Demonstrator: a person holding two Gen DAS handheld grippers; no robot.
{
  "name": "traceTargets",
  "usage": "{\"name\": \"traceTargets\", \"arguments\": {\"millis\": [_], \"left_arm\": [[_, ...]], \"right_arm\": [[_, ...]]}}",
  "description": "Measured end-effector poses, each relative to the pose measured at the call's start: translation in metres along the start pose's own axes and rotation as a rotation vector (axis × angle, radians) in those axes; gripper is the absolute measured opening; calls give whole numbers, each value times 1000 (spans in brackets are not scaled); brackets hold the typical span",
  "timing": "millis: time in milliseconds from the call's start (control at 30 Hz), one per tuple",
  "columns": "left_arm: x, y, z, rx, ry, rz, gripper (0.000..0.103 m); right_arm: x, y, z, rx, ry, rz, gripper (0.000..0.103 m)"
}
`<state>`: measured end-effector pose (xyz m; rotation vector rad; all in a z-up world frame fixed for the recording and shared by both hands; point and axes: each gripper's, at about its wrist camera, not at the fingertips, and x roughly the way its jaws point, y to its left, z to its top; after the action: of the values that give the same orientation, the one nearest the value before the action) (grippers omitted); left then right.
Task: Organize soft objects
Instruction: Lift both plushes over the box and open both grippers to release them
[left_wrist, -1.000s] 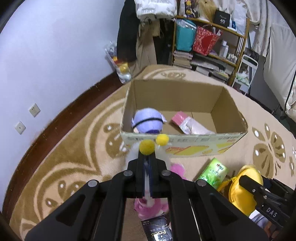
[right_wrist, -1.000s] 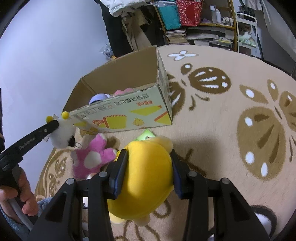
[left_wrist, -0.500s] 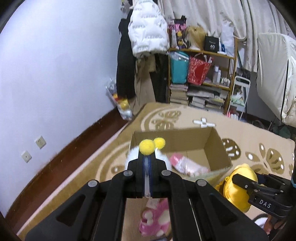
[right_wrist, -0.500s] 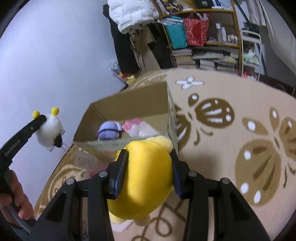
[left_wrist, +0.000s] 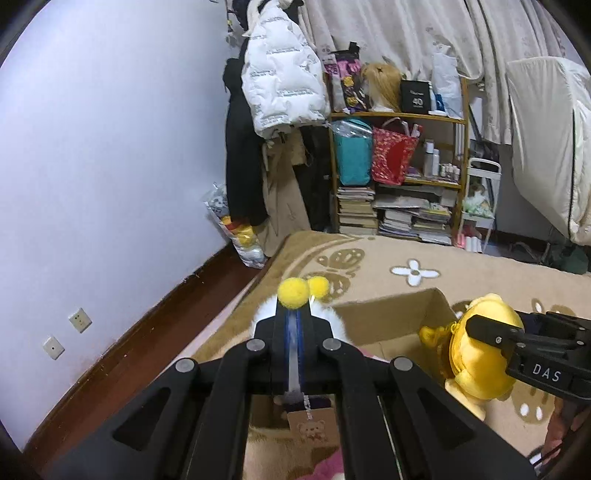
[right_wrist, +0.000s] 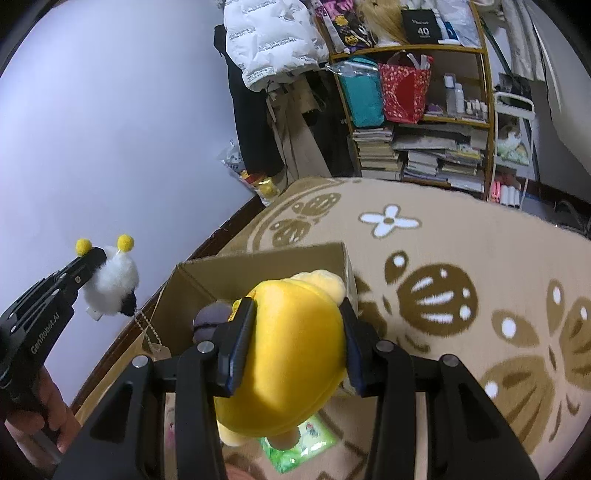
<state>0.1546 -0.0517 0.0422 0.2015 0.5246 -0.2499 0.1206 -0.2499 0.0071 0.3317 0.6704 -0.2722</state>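
Observation:
My left gripper is shut on a small white fluffy toy with two yellow pom-poms and a dangling tag, held in the air over the open cardboard box. The toy also shows in the right wrist view, left of the box. My right gripper is shut on a yellow plush toy, held above the box's near right corner. That plush shows in the left wrist view. A purple plush lies in the box.
A green packet and a pink plush lie on the patterned beige carpet in front of the box. A cluttered bookshelf, hanging coats and a plastic bag stand at the far wall.
Both grippers have risen with their toys and moved from in front of the box to over it. The views now tilt up toward the shelf.

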Motion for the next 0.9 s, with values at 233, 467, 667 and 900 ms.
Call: {"name": "traceTargets", "arguments": {"millis": [233,467,667,900], "left_arm": [[16,8,13,-34,-39,9,3],[55,18,-12,-92,109,-23,3],[80,14,-42,-95,234,-15,7],[84,14,-58,-78,284,16,10]], "right_arm": [[13,10,17,-20,-23,1,47],[38,9,17,-12,11,27,48],[59,11,4,-32,57,-14,51],[58,3,-3,10,55,-30,56]]}}
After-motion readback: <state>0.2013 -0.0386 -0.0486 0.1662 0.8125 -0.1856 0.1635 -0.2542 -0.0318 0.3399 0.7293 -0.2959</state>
